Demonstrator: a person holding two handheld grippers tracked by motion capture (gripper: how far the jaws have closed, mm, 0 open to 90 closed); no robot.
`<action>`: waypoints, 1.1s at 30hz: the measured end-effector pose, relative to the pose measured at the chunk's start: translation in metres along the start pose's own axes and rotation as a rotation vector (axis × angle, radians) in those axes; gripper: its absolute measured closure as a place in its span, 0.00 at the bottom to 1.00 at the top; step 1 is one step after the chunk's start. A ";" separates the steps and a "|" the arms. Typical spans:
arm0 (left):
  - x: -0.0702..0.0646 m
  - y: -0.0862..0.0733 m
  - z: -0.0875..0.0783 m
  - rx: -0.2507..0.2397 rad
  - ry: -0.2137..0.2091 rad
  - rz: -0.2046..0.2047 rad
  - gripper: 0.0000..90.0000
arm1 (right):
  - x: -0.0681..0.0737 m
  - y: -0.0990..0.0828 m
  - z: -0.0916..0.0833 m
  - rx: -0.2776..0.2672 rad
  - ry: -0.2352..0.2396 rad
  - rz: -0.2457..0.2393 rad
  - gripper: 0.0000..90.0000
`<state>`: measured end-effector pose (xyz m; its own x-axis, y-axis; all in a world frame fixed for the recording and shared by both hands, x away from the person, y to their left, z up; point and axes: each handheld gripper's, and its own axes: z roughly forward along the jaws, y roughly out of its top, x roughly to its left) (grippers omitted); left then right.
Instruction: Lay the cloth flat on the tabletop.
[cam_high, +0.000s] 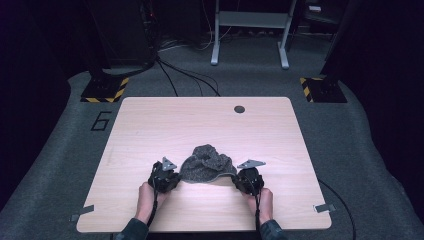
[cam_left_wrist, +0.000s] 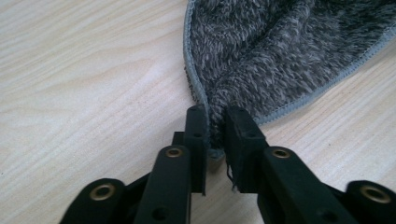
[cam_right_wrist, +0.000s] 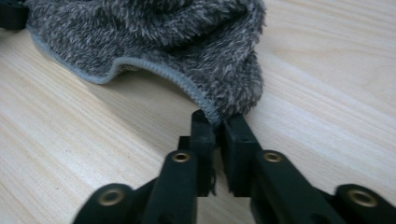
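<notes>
In the high view, a grey fuzzy towel (cam_high: 206, 164) is lying bunched on the near half of the wooden table (cam_high: 150, 125), roughly midway between its left and right edges. The left gripper (cam_high: 172, 176) is sitting at the towel's near left corner and the right gripper (cam_high: 239, 176) at its near right corner, each held by a hand coming in from the near edge. The left hand (cam_high: 148, 197) and the right hand (cam_high: 263, 199) are resting low over the tabletop. A dark round hole (cam_high: 239, 109) is showing near the far edge of the table, well apart from the towel.

In the left gripper view, the left gripper (cam_left_wrist: 215, 122) is pinching a corner of the towel (cam_left_wrist: 275, 51); the pile and the pale stitched hem are being squeezed between the two black jaws, which are standing almost together. The rest of the towel is spreading away over the table (cam_left_wrist: 84, 84).

In the right gripper view, the right gripper (cam_right_wrist: 218, 123) is likewise clamping a corner of the towel (cam_right_wrist: 177, 32), with the hemmed edge running down into the narrow gap between the jaws. The cloth beyond is lying heaped and rumpled on the table (cam_right_wrist: 327, 88)
</notes>
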<state>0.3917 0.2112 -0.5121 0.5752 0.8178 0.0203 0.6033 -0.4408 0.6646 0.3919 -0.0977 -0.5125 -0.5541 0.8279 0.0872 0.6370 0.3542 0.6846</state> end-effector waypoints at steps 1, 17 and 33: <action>0.000 0.000 -0.001 0.009 -0.004 0.007 0.92 | 0.001 0.000 -0.002 -0.003 -0.002 0.019 0.96; 0.013 0.009 -0.003 -0.049 -0.109 -0.092 0.98 | -0.017 0.000 -0.030 -0.058 0.008 0.021 1.00; 0.054 0.182 -0.111 -0.344 0.115 0.081 0.98 | -0.049 0.203 -0.131 -0.328 -0.118 -0.161 1.00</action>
<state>0.4713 0.2161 -0.3068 0.5360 0.8302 0.1534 0.3261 -0.3712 0.8694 0.4782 -0.1239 -0.2829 -0.5558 0.8238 -0.1110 0.3310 0.3419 0.8795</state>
